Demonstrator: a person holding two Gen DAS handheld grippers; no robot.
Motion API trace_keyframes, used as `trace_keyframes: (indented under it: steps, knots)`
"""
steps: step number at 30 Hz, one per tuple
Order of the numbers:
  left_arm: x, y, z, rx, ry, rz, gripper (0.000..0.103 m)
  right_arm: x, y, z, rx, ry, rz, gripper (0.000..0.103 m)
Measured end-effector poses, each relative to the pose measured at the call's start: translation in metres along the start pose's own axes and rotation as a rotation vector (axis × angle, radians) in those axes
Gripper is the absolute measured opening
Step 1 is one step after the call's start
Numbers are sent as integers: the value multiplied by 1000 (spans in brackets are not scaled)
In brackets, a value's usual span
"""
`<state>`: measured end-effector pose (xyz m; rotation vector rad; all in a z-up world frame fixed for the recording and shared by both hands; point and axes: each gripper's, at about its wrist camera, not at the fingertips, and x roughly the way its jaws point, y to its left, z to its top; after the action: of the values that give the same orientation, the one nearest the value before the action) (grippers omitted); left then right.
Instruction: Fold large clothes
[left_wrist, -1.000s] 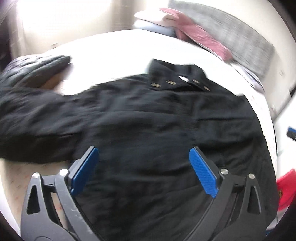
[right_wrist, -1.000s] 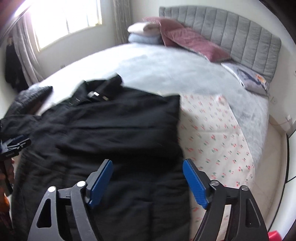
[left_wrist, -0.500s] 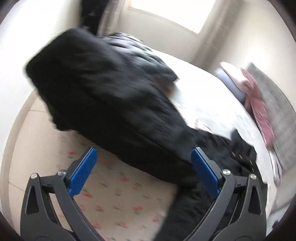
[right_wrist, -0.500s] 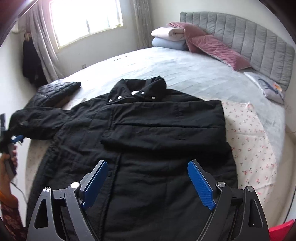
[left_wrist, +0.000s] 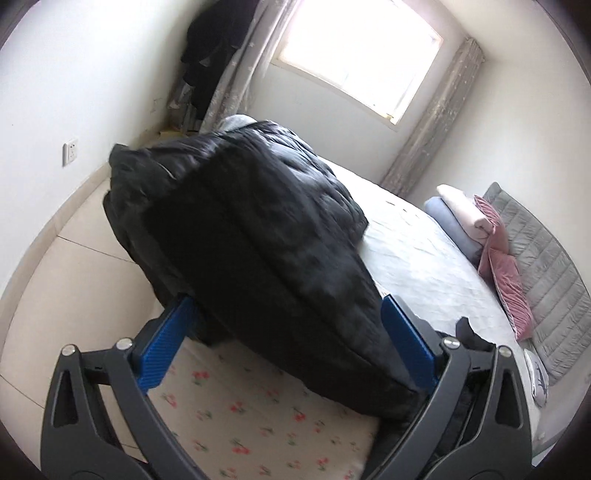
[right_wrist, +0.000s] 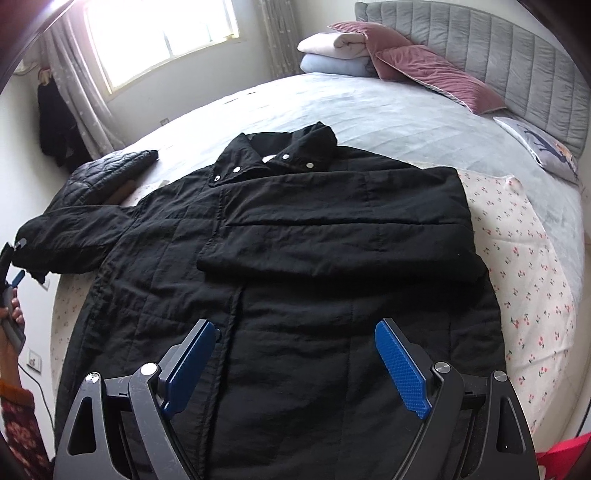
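1. right wrist view: the black quilted winter coat (right_wrist: 295, 258) lies face up on the floral cherry-print sheet (right_wrist: 517, 258) over the grey bed (right_wrist: 369, 110), collar toward the headboard, hem toward the right claw (right_wrist: 295, 365).
2. the coat's right sleeve is already folded across the chest; its left sleeve (right_wrist: 70, 236) stretches outward to the left, long axis across the bed, cuff at the bed's edge.
3. the left claw (left_wrist: 288, 343) is the nearer one: left wrist view shows it spread wide with the puffy sleeve (left_wrist: 251, 251) lying between its blue pads, not pinched.
4. the right claw hovers spread and empty over the lower front.
5. judged next: close on the sleeve and carry it inward across the chest.
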<state>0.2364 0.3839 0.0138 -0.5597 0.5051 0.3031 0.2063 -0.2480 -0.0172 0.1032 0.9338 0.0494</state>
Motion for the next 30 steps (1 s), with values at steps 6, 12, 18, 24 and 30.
trace_keyframes:
  steps: [6,12,18,24,30]
  knots:
    - [-6,14,16,-26,7,-45,10,8,1,0,5,20,10,89]
    - [-33,-30,17,55,-33,-157,6,6,-2,1,23,11,20,90]
    - [-51,-134,-3,221,-40,-296,6,2,-10,2,46,1,30,90]
    - [-44,-240,-45,337,27,-425,6,-1,-21,3,75,-15,42,90]
    - [-17,-318,-107,412,161,-537,6,2,-35,2,118,-18,57,90]
